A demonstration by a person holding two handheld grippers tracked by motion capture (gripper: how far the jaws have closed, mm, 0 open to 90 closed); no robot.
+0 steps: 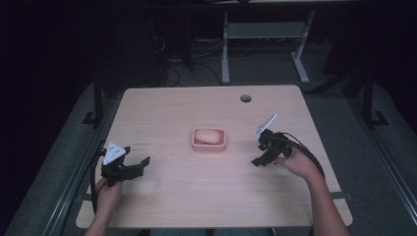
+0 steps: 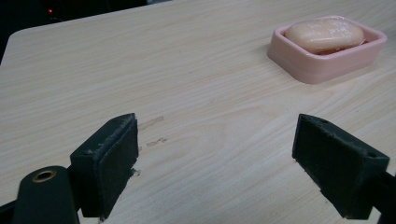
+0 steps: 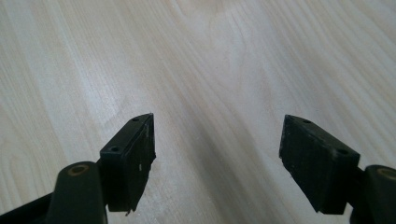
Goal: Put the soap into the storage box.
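Currently resting low over a pale wooden table (image 1: 162,196) with fine straight grain and rounded corners: left gripper (image 1: 140,165), near the left edge, and right gripper (image 1: 258,158), toward the right side. Holding nothing in either; jaws standing wide apart on both, with bare tabletop showing through the gap in the left gripper view (image 2: 215,154) and in the right gripper view (image 3: 217,158).

Sitting near the table's middle, between the two grippers and well apart from each: one pink soap dish (image 1: 197,145), rectangular with rounded corners, thick smooth walls and a matte plastic look. Lying inside it: one bar of soap (image 1: 207,135), oval, peach-coloured, glossy on top. Appearing in the left gripper view at upper right, ahead of the jaws and off to the side: the same soap dish (image 2: 303,65) carrying the soap (image 2: 324,35).

Counting two black jaws per gripper, each a blocky wedge faced with a flat, slightly rough pad (image 2: 119,158); four in all. Riding on top of each gripper: one grey three-cornered plate, two in total. Trailing from each: a black cable. Piercing the tabletop toward the far right: one round cable hole (image 1: 245,98). Marking the wood just ahead of the left gripper's jaws: a few faint scuffs (image 2: 154,133).
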